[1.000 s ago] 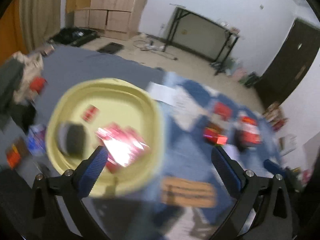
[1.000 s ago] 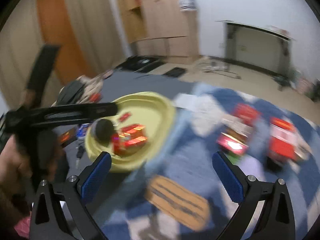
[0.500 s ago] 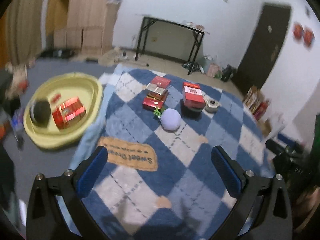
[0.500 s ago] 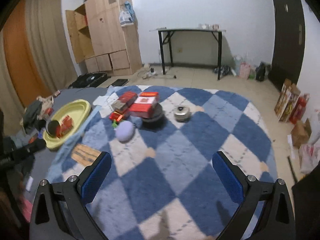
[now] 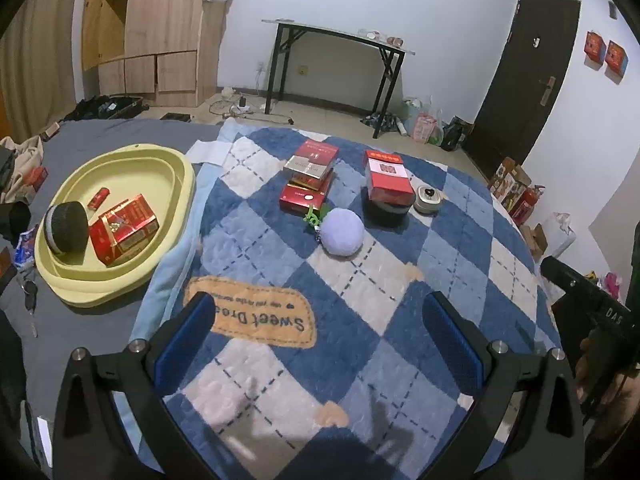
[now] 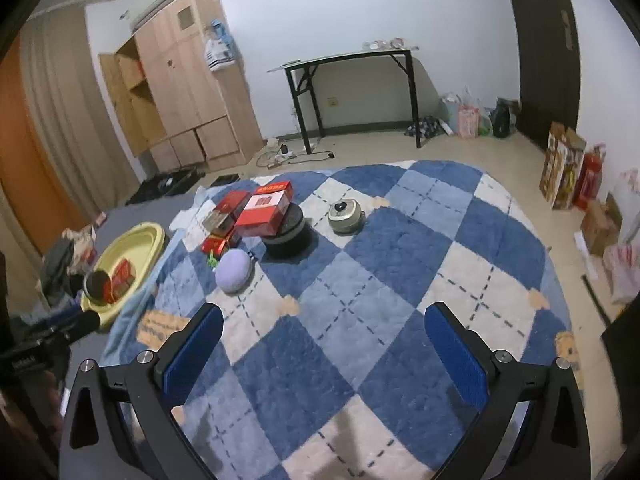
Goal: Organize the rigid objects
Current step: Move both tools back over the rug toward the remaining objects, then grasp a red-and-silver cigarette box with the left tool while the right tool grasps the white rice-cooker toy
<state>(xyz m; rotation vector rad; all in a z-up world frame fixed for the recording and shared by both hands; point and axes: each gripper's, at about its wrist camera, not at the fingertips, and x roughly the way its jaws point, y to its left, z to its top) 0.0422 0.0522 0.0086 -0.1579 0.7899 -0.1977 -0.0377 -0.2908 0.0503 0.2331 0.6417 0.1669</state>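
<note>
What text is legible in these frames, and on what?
"Sweet Dre…" on the orange patch of the blue checked blanket, seen upside down; the small line beside it is too small to read.
"DAS…" on the black body of the right gripper.
Print on the red boxes is too blurred to read.

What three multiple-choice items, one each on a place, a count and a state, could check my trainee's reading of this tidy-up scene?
1. Where does the lavender plush ball lie?
A. in the yellow tray
B. on the checked blanket
C. on the black table

2. How many things lie in the yellow tray?
A. one
B. three
C. five

3. How are the two grippers?
A. both open and empty
B. left shut on a box
C. right shut on the ball

Answers:
1 B, it rests on the checked blanket by the stacked red boxes.
2 B, a dark round tin, a red box and a small red packet.
3 A, left gripper and right gripper stand wide apart over bare blanket.
</note>
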